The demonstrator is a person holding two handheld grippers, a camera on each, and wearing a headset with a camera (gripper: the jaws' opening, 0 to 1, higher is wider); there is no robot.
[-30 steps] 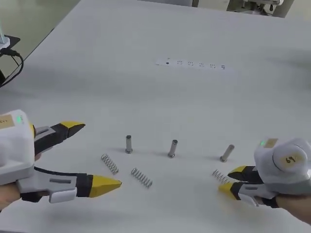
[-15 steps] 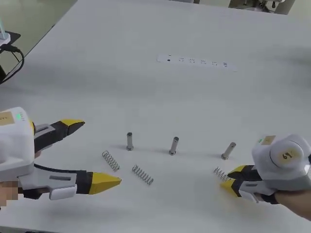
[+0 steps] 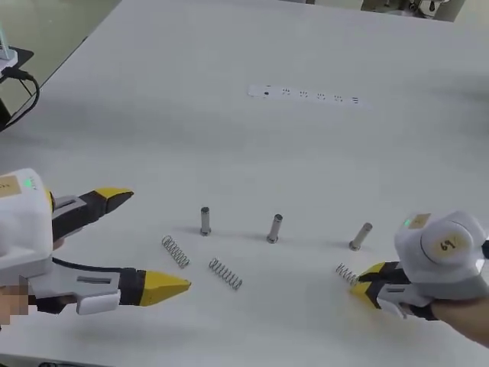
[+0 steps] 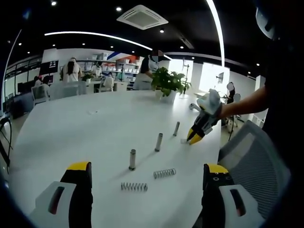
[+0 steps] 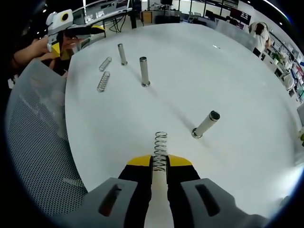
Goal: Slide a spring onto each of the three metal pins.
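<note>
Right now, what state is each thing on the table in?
Left tool, open, empty.
Right tool, shut on right spring.
Left pin, upright, bare.
Middle pin, upright, bare.
Right pin, upright, bare.
Left spring, lying loose.
Middle spring, lying loose.

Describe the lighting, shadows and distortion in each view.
Head view: soft, even light; the metal pins cast faint shadows on the table. Left gripper view: fisheye bends the table edge, ceiling light strips glare. Right gripper view: table curves strongly; the spring between the right hand-held gripper's jaws looks sharp.
</note>
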